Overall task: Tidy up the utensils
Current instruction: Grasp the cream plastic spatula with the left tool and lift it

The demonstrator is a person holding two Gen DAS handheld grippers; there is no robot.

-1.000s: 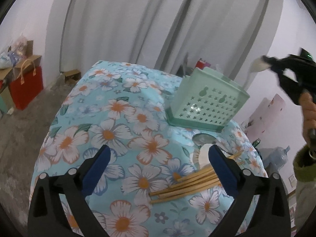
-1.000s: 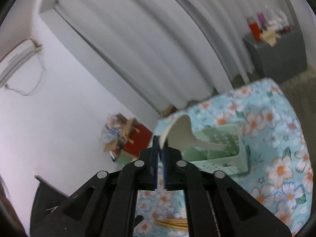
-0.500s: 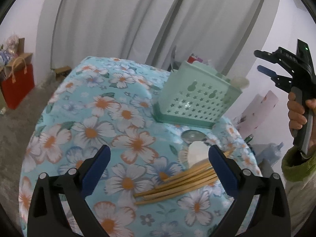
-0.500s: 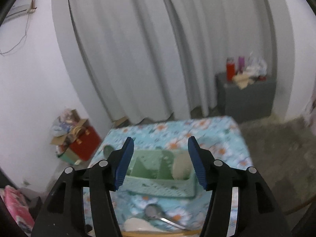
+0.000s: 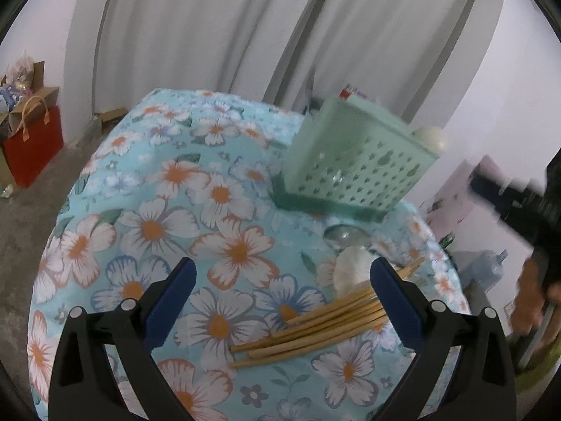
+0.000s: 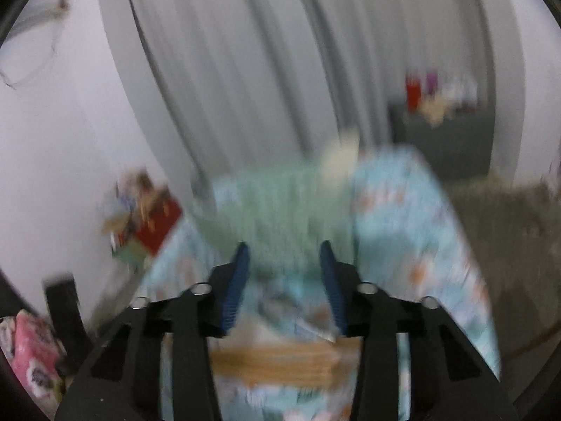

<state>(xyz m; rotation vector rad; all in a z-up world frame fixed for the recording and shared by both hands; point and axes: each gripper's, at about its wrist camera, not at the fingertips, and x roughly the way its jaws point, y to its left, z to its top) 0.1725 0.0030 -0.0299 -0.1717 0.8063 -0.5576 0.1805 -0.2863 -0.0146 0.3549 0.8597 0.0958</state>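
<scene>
The left tongs (image 5: pixel 280 298) hang with their jaws wide apart and nothing between them, above the flowered tablecloth (image 5: pixel 147 224), with the bundle of chopsticks (image 5: pixel 315 329) lying just under the right-hand pad. The right tongs (image 6: pixel 284 287) have just been closing from a wider spread, yet the jaws stand partly apart and empty; the wrist view is badly blurred, but only cloth and the chopsticks (image 6: pixel 280 361) show past the pads. In the left wrist view the right tongs (image 5: pixel 519 207) appear as a dark smear at the right edge, off to the side of the table, with a hand (image 5: pixel 529 291) below them.

Further out stands the green basket (image 5: pixel 354 172) at the far side of the table, and a white spoon (image 5: pixel 429 137) pokes up over its right corner, so one utensil looks to be put away already. Which compartment holds it cannot be told.

Between the basket and the chopsticks, a metal spoon (image 5: pixel 345 235) and another white spoon (image 5: pixel 352 270) lie on the cloth, close together. These and the whole bundle of chopsticks are yet to go in, so the job seems to be at an early stage, with most of it left. The right tongs appear aimed at the loose pile for the next pick.
</scene>
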